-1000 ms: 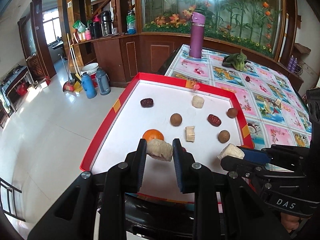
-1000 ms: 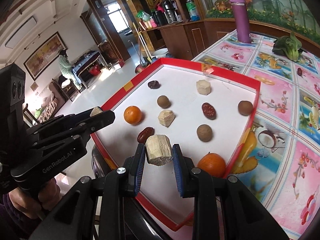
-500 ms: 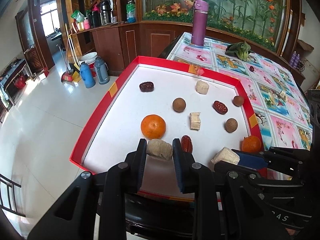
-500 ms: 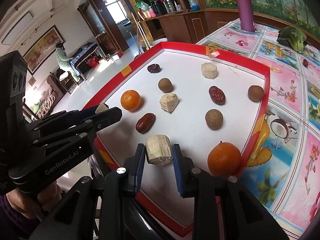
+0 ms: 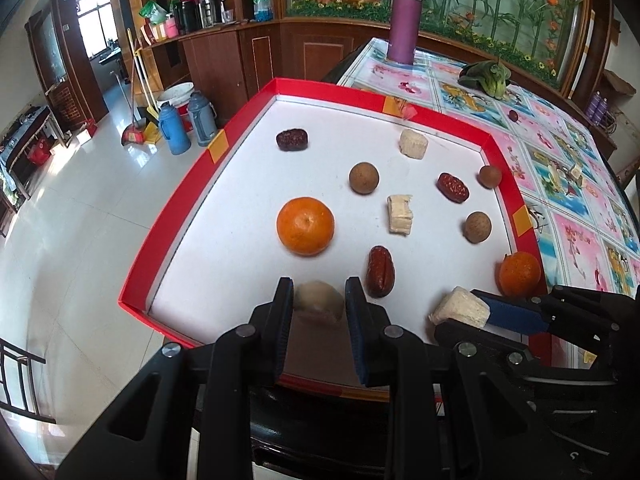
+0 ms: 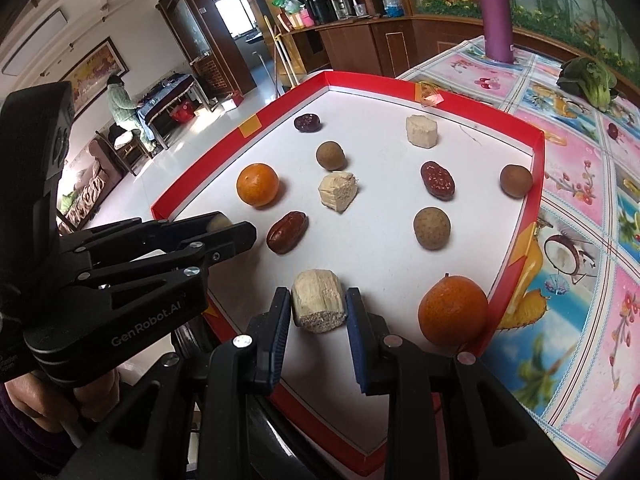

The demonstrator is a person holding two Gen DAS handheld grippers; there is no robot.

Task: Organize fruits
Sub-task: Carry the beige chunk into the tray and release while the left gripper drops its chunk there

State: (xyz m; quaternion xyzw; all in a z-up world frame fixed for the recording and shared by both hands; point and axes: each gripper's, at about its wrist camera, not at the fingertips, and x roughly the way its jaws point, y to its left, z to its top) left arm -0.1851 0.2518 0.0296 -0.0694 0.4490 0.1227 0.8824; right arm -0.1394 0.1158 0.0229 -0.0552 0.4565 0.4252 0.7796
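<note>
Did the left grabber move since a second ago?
Yes. The left gripper with its pale chunk has pulled back toward the near edge of the red tray; the big orange it earlier covered now lies well ahead.

Daylight poured through the window (image 5: 94,26), glaring off the floor tiles (image 5: 68,216). Heavy fisheye bending and dark corners; the close-up gripped chunk (image 5: 319,303) looked blurry.

Fruit spread in a tray (image 5: 176,200) at the tabletop (image 5: 568,200) edge.
Near edge: a cane chunk (image 6: 318,306) between the right tongs (image 6: 318,312), an orange (image 6: 454,310) to its right; the left tongs (image 5: 318,304) seem to hold another piece (image 5: 318,302) beside a date (image 5: 380,266).
</note>
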